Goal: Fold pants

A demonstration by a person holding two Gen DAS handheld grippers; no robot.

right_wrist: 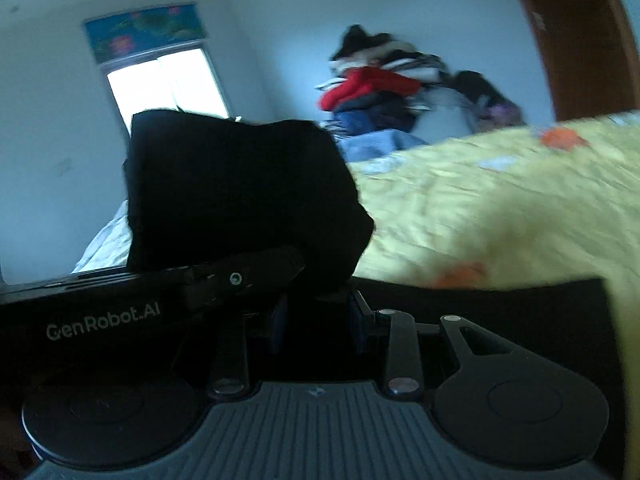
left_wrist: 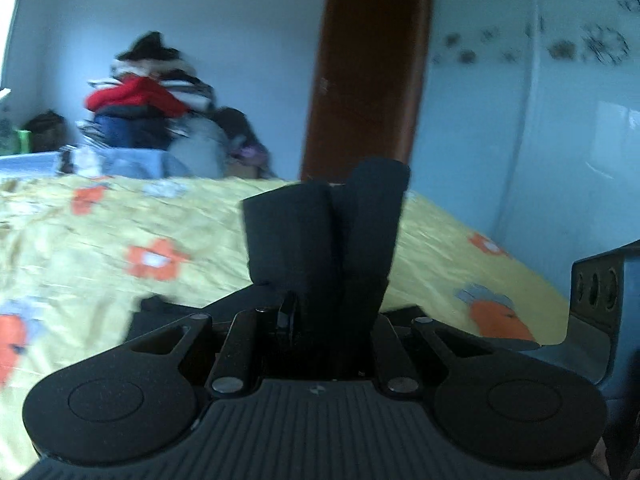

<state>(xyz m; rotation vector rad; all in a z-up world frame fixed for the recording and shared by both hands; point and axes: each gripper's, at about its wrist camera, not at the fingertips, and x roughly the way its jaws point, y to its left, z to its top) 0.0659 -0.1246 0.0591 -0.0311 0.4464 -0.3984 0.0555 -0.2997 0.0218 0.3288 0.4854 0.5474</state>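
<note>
The black pants (right_wrist: 240, 192) bunch up in a thick wad over my right gripper (right_wrist: 316, 264), hiding its fingertips. The jaws stand partly apart and grip that wad. In the left wrist view my left gripper (left_wrist: 332, 196) has its two dark fingers (left_wrist: 288, 232) almost together, pinching a thin layer of the pants. More of the black pants (left_wrist: 156, 312) hangs below the jaws, over the yellow bed. The left gripper's body (right_wrist: 104, 320) lies close at the right one's left. Both views are blurred.
A bed with a yellow flowered sheet (left_wrist: 100, 240) fills the foreground. A pile of clothes (left_wrist: 148, 100) is heaped behind it against the wall. A brown door (left_wrist: 368, 80) and a white wardrobe (left_wrist: 540, 140) stand to the right, and a window (right_wrist: 168, 84) to the left.
</note>
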